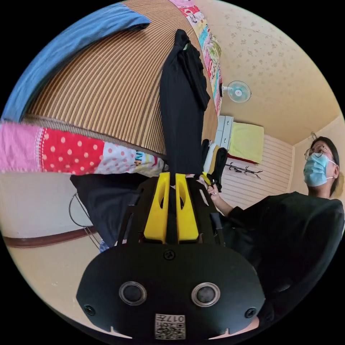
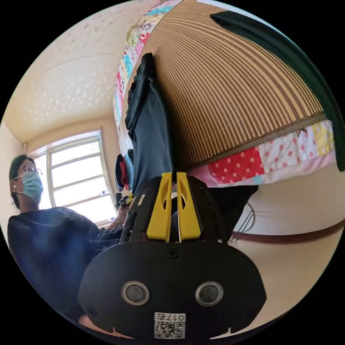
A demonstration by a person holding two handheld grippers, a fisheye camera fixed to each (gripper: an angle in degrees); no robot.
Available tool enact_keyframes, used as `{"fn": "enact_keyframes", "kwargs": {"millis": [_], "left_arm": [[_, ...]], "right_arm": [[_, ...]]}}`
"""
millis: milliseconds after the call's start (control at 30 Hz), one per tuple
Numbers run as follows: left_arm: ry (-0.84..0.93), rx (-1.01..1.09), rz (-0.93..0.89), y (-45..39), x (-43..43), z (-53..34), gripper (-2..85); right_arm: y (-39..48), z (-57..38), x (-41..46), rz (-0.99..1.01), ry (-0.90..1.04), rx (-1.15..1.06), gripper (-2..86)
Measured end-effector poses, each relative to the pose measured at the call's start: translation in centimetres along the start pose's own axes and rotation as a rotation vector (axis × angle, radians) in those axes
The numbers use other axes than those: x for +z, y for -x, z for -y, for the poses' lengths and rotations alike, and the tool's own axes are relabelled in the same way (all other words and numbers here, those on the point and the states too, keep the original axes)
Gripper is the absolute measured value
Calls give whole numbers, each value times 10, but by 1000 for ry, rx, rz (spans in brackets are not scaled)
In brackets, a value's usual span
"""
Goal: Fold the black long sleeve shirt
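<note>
On my left gripper (image 1: 171, 175) the two yellow fingers (image 1: 158, 208) stand almost together, with only a thin dark slot between them, and black cloth sits in that slot. The black shirt (image 1: 181, 107) runs away from the fingertips as a long narrow band across the striped mat (image 1: 107, 82), which lies over a patchwork quilt (image 1: 72, 151). More of the shirt's dark cloth hangs down past the quilt's edge, just beside the fingers. So I read the left fingers as closed on the shirt.

My right gripper (image 2: 171, 174) looks much the same: its yellow fingers (image 2: 160, 208) are nearly shut, with dark cloth in the narrow gap, and the shirt (image 2: 149, 125) stretches from the tips along the mat (image 2: 233, 90) toward the quilt's far side (image 2: 122, 82).

In the left gripper view I also see the person (image 1: 298, 222) beside the bed, and a blue cloth (image 1: 64, 46) at the mat's far edge.
</note>
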State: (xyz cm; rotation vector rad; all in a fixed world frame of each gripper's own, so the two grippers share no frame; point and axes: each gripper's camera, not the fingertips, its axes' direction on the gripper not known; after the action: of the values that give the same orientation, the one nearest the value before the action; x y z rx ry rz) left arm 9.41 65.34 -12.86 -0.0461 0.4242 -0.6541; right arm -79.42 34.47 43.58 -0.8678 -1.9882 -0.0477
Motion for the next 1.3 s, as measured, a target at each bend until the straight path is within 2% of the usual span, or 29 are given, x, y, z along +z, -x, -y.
{"fn": "enact_keyframes", "kwargs": {"millis": [100,233,400,600,733,900,1067,1100,1167,1233,1300], "left_arm": [[-100,-66,-236,3,-17,-35,35],[-284,-45,-422,-9,-39,-28,36],[-383,88,-511,-29,-35,84,37],[-549,130,-545,-44,-28,232,38],[-608,79,-478,-53,-14,314,38],[-635,-10,-159,-45,13,401,53],[-746,123,-142,-50,6,381,91],[-724,129,-74,-52,7,369,100],[-659,141,49,-54,14,350,113],[-557,144,175,-52,30,333,128],[-435,131,296,-43,54,312,138]], "right_arm": [[0,-43,-29,153,-90,80,28],[2,-75,-50,402,-312,150,26],[8,-17,-24,550,-451,134,25],[43,124,28,682,-542,81,26],[88,215,56,556,-562,98,29],[118,293,90,252,-513,127,41],[179,291,104,70,-560,-72,67],[190,286,105,37,-554,-113,68],[236,262,125,-175,-488,-249,68],[271,243,153,-305,-407,-350,69],[302,226,190,-362,-304,-451,71]]}}
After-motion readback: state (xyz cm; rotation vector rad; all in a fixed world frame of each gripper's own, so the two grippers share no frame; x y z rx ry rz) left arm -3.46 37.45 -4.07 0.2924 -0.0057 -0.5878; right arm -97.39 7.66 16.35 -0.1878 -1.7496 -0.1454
